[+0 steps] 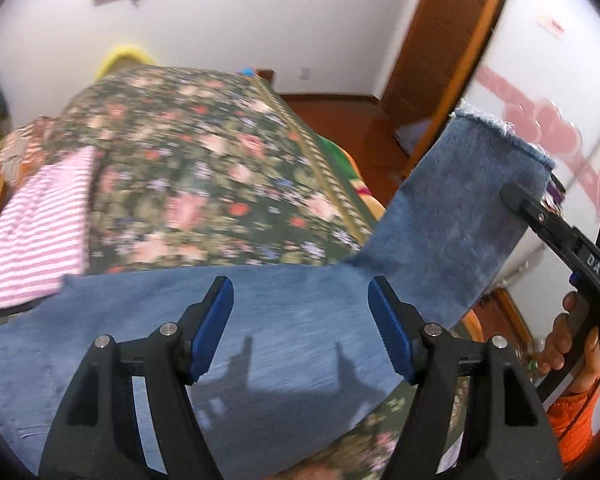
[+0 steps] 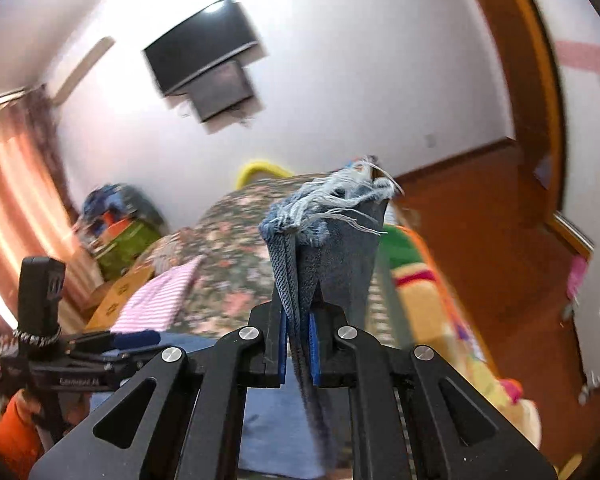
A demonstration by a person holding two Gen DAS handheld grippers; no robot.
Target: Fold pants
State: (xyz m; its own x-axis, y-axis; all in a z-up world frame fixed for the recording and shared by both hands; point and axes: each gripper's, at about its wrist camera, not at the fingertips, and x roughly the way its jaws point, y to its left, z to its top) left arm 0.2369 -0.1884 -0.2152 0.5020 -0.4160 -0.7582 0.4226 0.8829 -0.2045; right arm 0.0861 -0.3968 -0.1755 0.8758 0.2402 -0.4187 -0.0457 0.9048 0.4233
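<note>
The blue denim pants (image 1: 260, 320) lie across the floral bedspread (image 1: 204, 152), one frayed leg hem (image 2: 328, 208) lifted at two o'clock. My right gripper (image 2: 299, 354) is clamped on that hem; my left gripper (image 1: 300, 324) stands wide above flat denim, holding nothing.

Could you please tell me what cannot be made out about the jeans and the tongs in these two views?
- Jeans, left wrist view: waistband end cut off by the lower frame edge.
- Left tongs, right wrist view: tips barely visible, blurred at the left.
- Frayed hem, right wrist view: whether both legs are clamped in the right tongs is hidden by the fold.
</note>
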